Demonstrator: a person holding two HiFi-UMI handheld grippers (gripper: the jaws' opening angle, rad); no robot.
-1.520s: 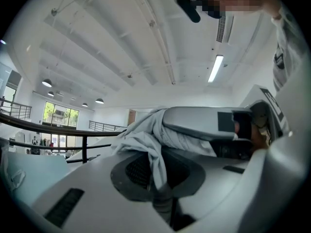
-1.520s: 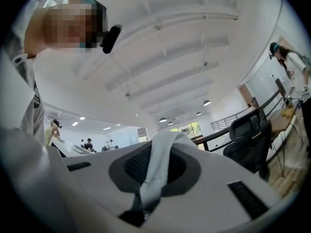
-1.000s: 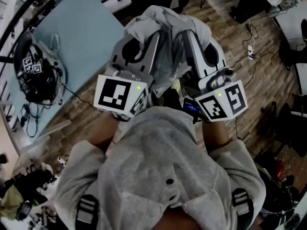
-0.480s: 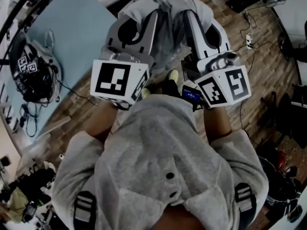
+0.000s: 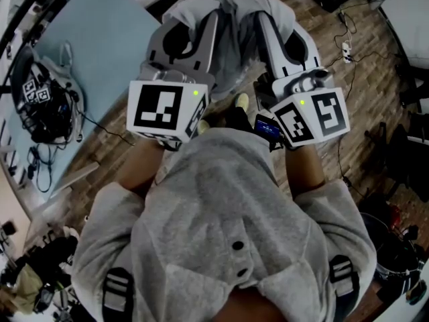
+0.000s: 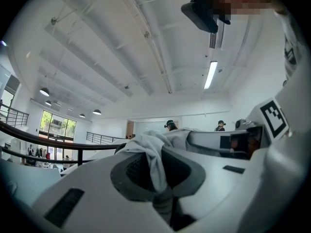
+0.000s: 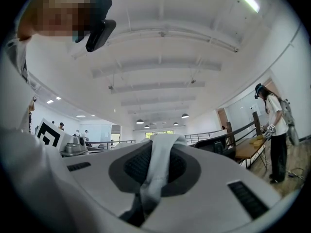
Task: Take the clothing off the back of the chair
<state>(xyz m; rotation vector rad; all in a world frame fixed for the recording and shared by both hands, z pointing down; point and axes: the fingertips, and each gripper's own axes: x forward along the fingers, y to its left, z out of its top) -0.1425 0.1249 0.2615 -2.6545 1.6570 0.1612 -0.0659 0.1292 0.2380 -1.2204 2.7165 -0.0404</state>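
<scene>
A pale grey garment (image 5: 231, 2) is bunched at the top middle of the head view and hangs down between my two grippers. My left gripper (image 5: 213, 15) is shut on a fold of it. In the left gripper view the cloth (image 6: 154, 166) is pinched between the jaws and drapes over them. My right gripper (image 5: 263, 15) is shut on another fold, and in the right gripper view a strip of cloth (image 7: 160, 164) runs up out of the closed jaws. Both grippers are held up level in front of the person's chest. The chair is not clearly in view.
A light blue table (image 5: 107, 52) lies at the left with a black headset and cables (image 5: 40, 102) on it. The wooden floor (image 5: 362, 119) at the right carries a power strip and cords (image 5: 346, 45). A person (image 7: 273, 130) stands by a railing and bench at the right.
Both grippers keep their hold on the garment and sit slightly higher in the head view. The right gripper has rolled a little.
</scene>
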